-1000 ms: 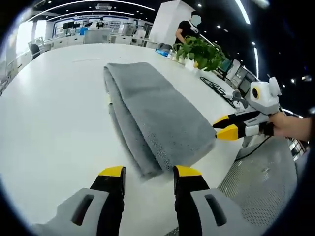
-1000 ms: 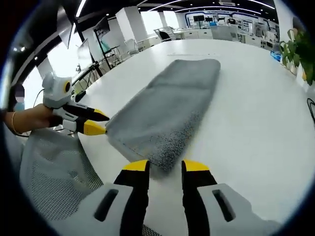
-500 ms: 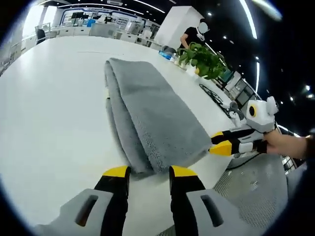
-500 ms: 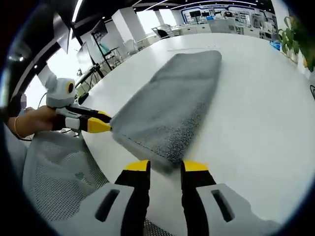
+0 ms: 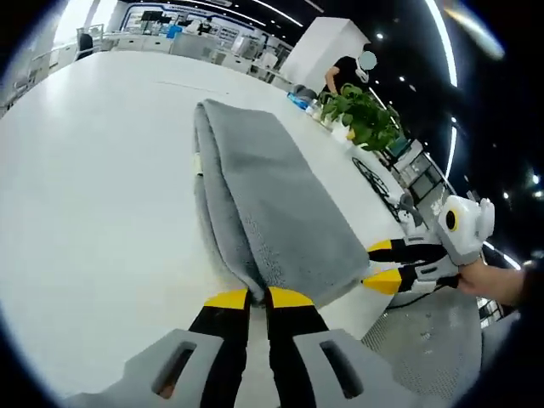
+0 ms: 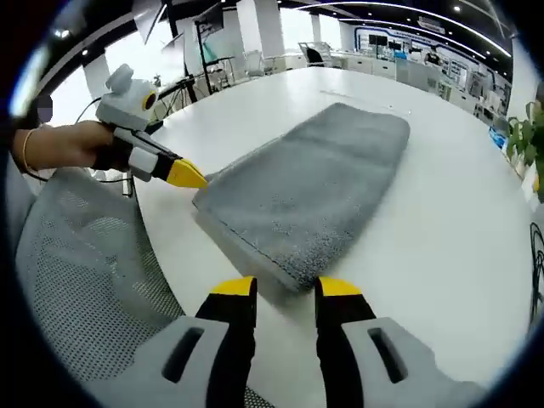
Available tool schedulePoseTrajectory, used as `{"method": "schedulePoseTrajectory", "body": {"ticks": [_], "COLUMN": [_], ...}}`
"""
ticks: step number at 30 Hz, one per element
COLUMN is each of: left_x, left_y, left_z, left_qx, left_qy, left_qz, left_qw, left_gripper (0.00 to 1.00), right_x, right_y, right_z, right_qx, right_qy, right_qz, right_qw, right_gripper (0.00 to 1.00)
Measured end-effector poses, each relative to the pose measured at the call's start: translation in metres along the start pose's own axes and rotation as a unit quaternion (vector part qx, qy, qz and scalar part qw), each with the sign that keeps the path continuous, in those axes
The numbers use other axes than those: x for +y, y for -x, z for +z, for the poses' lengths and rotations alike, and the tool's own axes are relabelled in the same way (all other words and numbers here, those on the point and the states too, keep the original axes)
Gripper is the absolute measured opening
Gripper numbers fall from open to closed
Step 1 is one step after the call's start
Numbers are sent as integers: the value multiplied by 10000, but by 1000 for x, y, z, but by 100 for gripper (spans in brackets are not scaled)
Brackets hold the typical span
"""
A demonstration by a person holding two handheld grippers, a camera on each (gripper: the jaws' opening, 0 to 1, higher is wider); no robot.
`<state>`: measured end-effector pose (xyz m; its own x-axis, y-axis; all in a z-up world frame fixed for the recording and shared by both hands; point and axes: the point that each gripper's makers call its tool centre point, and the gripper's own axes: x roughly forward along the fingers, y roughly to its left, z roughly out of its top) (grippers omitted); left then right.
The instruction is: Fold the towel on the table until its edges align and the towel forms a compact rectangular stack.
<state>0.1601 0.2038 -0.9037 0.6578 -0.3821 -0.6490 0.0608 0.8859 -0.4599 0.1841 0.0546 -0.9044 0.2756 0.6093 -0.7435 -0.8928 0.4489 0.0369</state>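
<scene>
Gray towel (image 5: pixel 272 204) lying on the white counter (image 5: pixel 93 195), already folded lengthwise into a long, layered strip running straight away from both sets of tongs, its near short end at the counter edge. Long edges looking roughly aligned; at least one crosswise fold judged still needed before a compact rectangular stack. Left tongs (image 5: pixel 248 298) drawn nearly together at the near left corner of the strip, apparently pinching the doubled edge, though the actual bite on the cloth hidden behind the yellow tips, so hard to say for sure. Same tongs seen from the right gripper view (image 6: pixel 189 175), tips touching the corner at the far left of the towel's near end (image 6: pixel 314 183). Right tongs (image 6: pixel 287 287) parted, jaws straddling the near right corner without closing on it; seen also from the left gripper view (image 5: pixel 382 265), just beside the towel's right corner. Beyond the towel, to the right, a potted plant (image 5: pixel 361 110) in its pot, leaves green and full. Below the counter edge, gray mesh of a chair (image 6: pixel 93 272) just under the left tongs.
</scene>
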Motion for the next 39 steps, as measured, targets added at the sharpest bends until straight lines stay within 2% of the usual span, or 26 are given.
{"method": "schedulePoseTrajectory", "body": {"ticks": [4,8,12,16,18,21,24,29,35,39], "left_x": [1,3,4,-3,-5,-8,-8,-10,-9,-14], "left_y": [0,2,4,4,2,-2,-6,-8,-8,-6], "left_z": [-2,-6,-11,-15,-17,-22,-22,-15,-12,-7], "left_qx": [127,150,193,217,256,394,398,264,227,128], "left_qy": [-201,-213,-120,138,90,109,171,334,231,168], "left_qz": [79,91,87,-156,-138,-173,-124,-99,-51,-93], "left_qw": [9997,9996,9997,9995,9995,9990,9990,9990,9995,9997], "left_gripper": [7,9,23,27,29,22,18,11,6,5], "right_x": [2,0,0,0,1,2,4,5,7,17], "right_y": [0,1,3,4,4,4,5,5,-1,1], "right_z": [3,3,3,4,6,8,10,13,15,21], "right_qx": [-40,-43,-65,-85,-104,-125,-137,-153,-162,-193], "right_qy": [-3,-26,-57,-70,-77,-72,4,145,348,566], "right_qz": [38,26,35,34,30,34,44,39,59,104], "right_qw": [10000,10000,10000,9999,9999,9999,9999,9998,9992,9982], "right_gripper": [27,27,27,28,28,28,28,28,28,27]}}
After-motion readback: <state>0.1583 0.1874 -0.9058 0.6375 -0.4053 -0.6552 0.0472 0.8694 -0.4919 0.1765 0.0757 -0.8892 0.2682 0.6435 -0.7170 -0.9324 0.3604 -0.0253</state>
